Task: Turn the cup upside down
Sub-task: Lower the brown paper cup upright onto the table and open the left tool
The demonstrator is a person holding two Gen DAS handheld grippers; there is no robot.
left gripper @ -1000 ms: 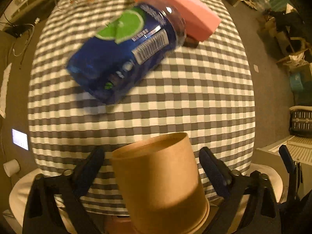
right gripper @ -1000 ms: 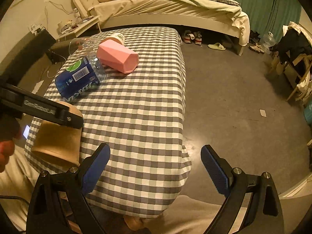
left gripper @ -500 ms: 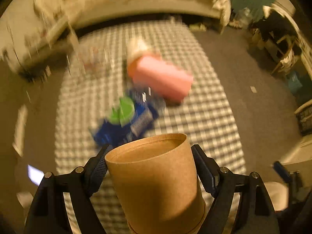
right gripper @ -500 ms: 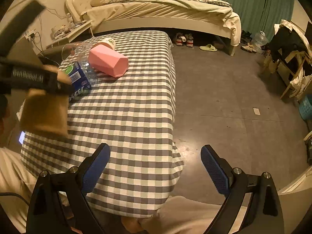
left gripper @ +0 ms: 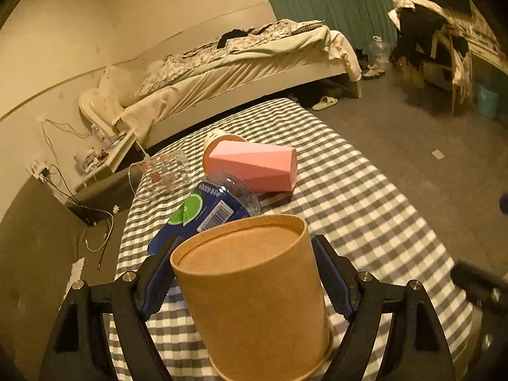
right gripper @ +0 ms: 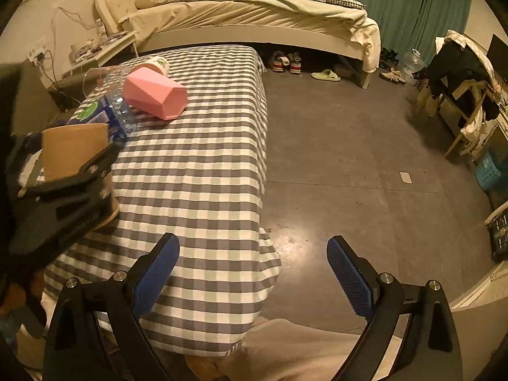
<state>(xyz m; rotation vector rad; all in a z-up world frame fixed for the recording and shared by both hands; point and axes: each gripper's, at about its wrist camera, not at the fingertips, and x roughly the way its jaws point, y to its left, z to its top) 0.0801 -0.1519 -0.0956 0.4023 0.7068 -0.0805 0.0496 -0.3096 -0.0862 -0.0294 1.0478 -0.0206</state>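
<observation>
A brown paper cup (left gripper: 254, 292) fills the low middle of the left wrist view, its flat base up and its rim down. My left gripper (left gripper: 244, 273) is shut on the cup, blue pads against both sides. In the right wrist view the cup (right gripper: 74, 150) shows at the left edge, standing rim-down on the checked tablecloth (right gripper: 197, 165) inside the left gripper (right gripper: 63, 177). My right gripper (right gripper: 252, 270) is open and empty over the table's near right corner.
A pink faceted cup (left gripper: 254, 166) lies on its side mid-table, beside a blue-labelled plastic bottle (left gripper: 206, 212), a clear glass (left gripper: 162, 174) and a white paper cup (right gripper: 157, 63). A bed (right gripper: 254, 9) stands beyond; bare floor (right gripper: 365, 165) lies right.
My left gripper has closed on the brown cup and swung it from above the table to rim-down on the cloth. The right gripper has stayed open and barely moved.
</observation>
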